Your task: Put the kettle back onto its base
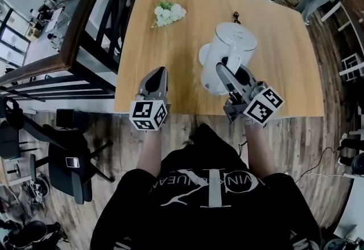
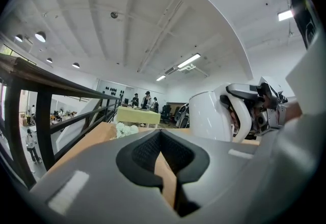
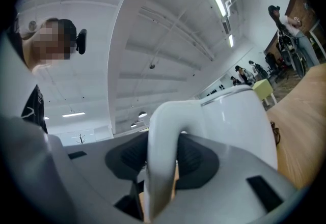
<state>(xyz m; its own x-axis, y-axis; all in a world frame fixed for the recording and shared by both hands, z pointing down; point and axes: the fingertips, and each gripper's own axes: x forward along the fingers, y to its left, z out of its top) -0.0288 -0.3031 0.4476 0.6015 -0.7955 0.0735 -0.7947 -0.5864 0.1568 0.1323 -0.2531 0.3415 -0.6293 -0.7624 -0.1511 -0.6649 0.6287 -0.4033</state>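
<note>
A white kettle stands upright over the wooden table, right of centre. My right gripper comes at it from the near side and is shut on its curved white handle. In the right gripper view the kettle fills the middle, with the handle between the dark pads. A white rounded edge shows at the kettle's left side, which may be the base; the rest is hidden under the kettle. My left gripper hovers level over the near table edge, left of the kettle, jaws together and holding nothing.
A bunch of white flowers lies at the table's far left. A small dark object sits beyond the kettle. A dark railing runs along the table's left side. People and chairs are far off in the room.
</note>
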